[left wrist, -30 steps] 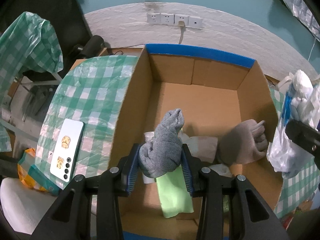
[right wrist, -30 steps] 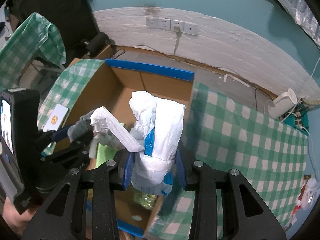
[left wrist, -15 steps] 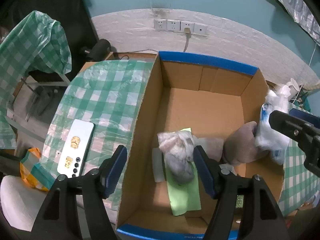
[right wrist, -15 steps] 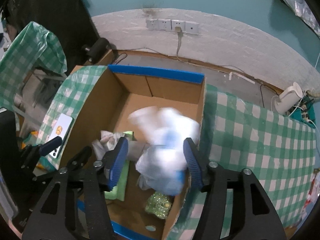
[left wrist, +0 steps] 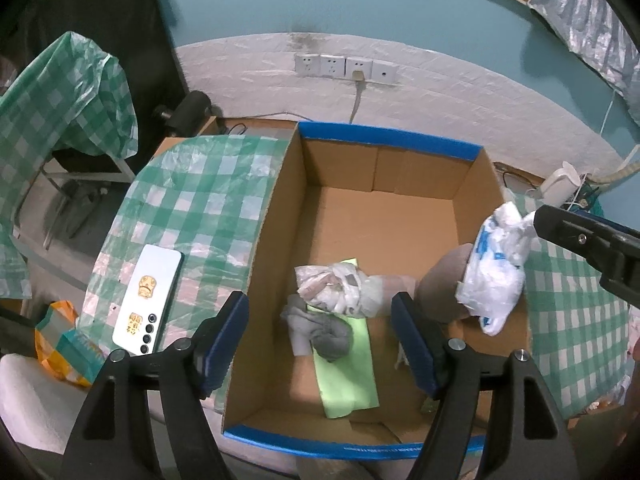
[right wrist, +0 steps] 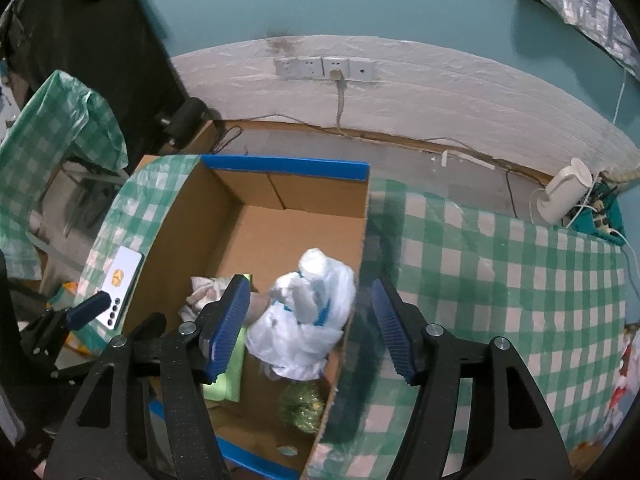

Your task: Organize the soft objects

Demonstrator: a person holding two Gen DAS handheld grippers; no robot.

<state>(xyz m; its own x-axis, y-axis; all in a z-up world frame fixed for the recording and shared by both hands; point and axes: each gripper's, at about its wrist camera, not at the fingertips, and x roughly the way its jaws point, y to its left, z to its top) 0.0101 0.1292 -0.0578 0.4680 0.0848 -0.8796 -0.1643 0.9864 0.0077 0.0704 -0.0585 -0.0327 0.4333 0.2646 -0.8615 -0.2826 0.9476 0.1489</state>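
Left wrist view: the left tool [left wrist: 320, 334] hangs above the cardboard box [left wrist: 276, 208], its jaws wide and just opened further, gripping nothing. Below and between them, the grey sock bundle [left wrist: 324, 332] lies on a green cloth [left wrist: 352, 376] on the box floor. From the right wrist view, the right tool [right wrist: 306, 326] has also just been opening; the white plastic bag [right wrist: 308, 316] sits between its pads, untouched, against the box's right wall. A phone [left wrist: 148, 300] rests on the checked tabletop [left wrist: 192, 208].

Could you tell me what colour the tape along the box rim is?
Blue tape, clearest in the left wrist view.
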